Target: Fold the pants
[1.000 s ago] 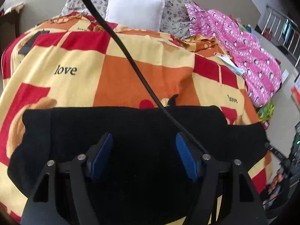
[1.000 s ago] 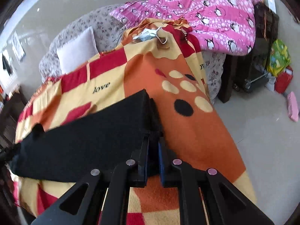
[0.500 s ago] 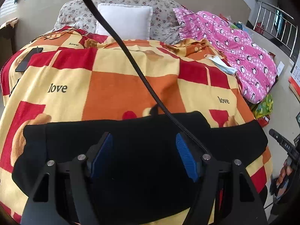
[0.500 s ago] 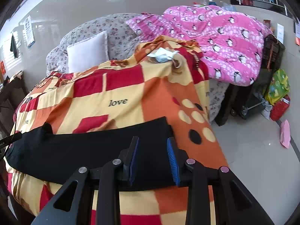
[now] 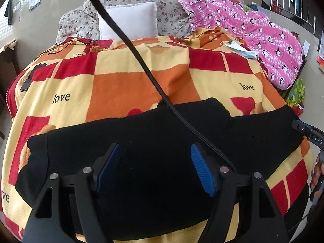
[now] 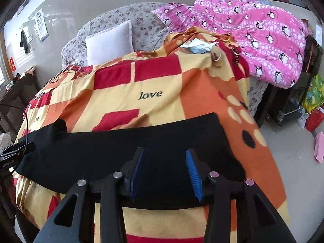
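Observation:
The black pants (image 5: 154, 133) lie folded lengthwise in a long band across the near end of the bed, on a red, orange and yellow "love" blanket (image 5: 121, 85). My left gripper (image 5: 155, 160) is open and empty, held above the left part of the pants. My right gripper (image 6: 165, 162) is open and empty above the right end of the pants (image 6: 121, 145). The right gripper's body shows at the right edge of the left wrist view (image 5: 309, 131). The left gripper's body shows at the left edge of the right wrist view (image 6: 14, 154).
A white pillow (image 5: 129, 22) and floral bedding lie at the bed's head. A pink penguin quilt (image 6: 253, 32) is heaped at the far right. A face mask (image 6: 196, 46) lies on the blanket. A black cable (image 5: 141, 64) crosses the left view. Bags sit on the floor (image 6: 311, 97).
My right gripper has let go of the pants' right end and opened wide. Both grippers have drawn back and up from the pants. The left gripper stayed open.

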The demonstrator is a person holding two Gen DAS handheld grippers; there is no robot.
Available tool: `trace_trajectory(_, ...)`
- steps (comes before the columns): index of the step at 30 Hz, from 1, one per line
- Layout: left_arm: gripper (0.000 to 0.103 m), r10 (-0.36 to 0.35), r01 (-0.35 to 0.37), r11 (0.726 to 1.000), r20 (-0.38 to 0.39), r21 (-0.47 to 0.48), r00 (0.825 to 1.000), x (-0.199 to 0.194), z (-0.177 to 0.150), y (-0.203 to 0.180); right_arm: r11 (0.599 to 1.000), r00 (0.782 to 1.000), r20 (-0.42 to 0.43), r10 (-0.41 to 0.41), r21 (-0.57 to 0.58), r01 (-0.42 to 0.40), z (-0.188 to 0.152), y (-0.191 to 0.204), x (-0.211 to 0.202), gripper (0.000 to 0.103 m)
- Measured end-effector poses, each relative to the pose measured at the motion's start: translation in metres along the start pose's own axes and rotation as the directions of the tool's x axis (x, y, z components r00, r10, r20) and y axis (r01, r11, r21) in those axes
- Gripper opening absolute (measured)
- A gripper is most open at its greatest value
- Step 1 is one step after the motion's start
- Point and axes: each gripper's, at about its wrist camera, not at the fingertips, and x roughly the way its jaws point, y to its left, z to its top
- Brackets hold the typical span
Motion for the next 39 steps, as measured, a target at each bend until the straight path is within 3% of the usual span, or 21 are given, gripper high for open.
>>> trace_trajectory(15, 0.071, 0.023, -0.023, 0.999, 0.008, -0.030, 1.000, 0.001, -0.003, 0.007, 1.000, 0.999, -0.031, 0.028, -0.014, -0.028, -0.005, 0.014, 0.008, 0.049)
trace_trajectory(24, 0.072, 0.099, -0.092, 0.988, 0.050, -0.126, 0.994, -0.025, -0.006, 0.062, 0.993, 0.994, -0.037, 0.108, -0.042, -0.109, 0.001, 0.042, 0.014, 0.050)
trace_trajectory(29, 0.072, 0.184, -0.173, 0.966, 0.044, -0.191, 0.982, -0.032, -0.011, 0.105, 0.958, 0.961, -0.069, 0.267, -0.089, -0.273, 0.015, 0.088, 0.028, 0.051)
trace_trajectory(33, 0.072, 0.216, -0.202, 0.942, 0.021, -0.267, 0.976, -0.029, -0.015, 0.136, 0.902, 0.907, -0.108, 0.406, -0.110, -0.417, 0.032, 0.136, 0.047, 0.051)
trace_trajectory(36, 0.072, 0.228, -0.219, 0.934, -0.001, -0.282, 0.974, -0.022, -0.018, 0.144, 0.879, 0.889, -0.155, 0.431, -0.150, -0.453, 0.038, 0.171, 0.068, 0.050)
trace_trajectory(37, 0.072, 0.228, -0.222, 0.933, -0.012, -0.282, 0.974, -0.019, -0.019, 0.145, 0.875, 0.887, -0.175, 0.427, -0.169, -0.455, 0.038, 0.181, 0.074, 0.042)
trace_trajectory(39, 0.072, 0.220, -0.221, 0.934, -0.035, -0.280, 0.975, -0.010, -0.022, 0.148, 0.874, 0.892, -0.195, 0.408, -0.200, -0.444, 0.037, 0.197, 0.087, 0.009)
